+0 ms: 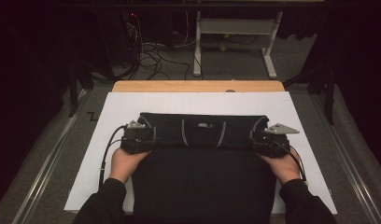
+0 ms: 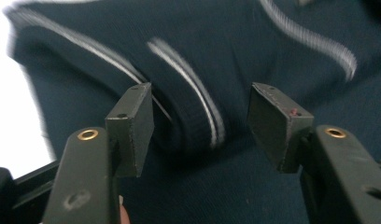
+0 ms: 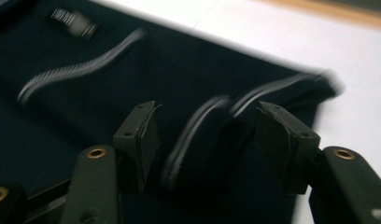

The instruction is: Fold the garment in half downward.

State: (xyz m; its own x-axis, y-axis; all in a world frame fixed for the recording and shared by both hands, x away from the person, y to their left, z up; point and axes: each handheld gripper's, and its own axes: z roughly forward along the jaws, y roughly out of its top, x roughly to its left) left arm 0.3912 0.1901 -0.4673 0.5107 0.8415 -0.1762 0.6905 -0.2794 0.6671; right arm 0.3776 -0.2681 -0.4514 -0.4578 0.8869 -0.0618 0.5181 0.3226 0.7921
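Two grippers sit at the ends of a folded band of a dark navy garment (image 1: 202, 154) in the high view, the left gripper (image 1: 138, 139) at the band's left end and the right gripper (image 1: 271, 140) at its right end. The garment lies flat on a white sheet (image 1: 109, 112) over the table, its lower part running off toward the person, with thin white stripes and a small label on the folded band. If one hand pulls away before the other, the fold may skew or slide, since nothing else pins it.

From the left gripper view, the jaws stand apart with a striped ridge of cloth (image 2: 188, 116) rising between them, and neither pad presses on it. The picture is smeared, so I cannot say for certain whether cloth brushes the left-hand pad (image 2: 132, 126). A pad that snags the knit as the hand moves away would drag the fold open again.

Seen in the right gripper view, the jaws likewise stand apart, with a curved white-striped hump of fabric (image 3: 202, 140) between the pads and free of them. The garment's corner (image 3: 326, 84) lies just beyond, on the white sheet. That hump looks springy; left unpressed, it may roll back and undo the crease, leaving the edge uneven.
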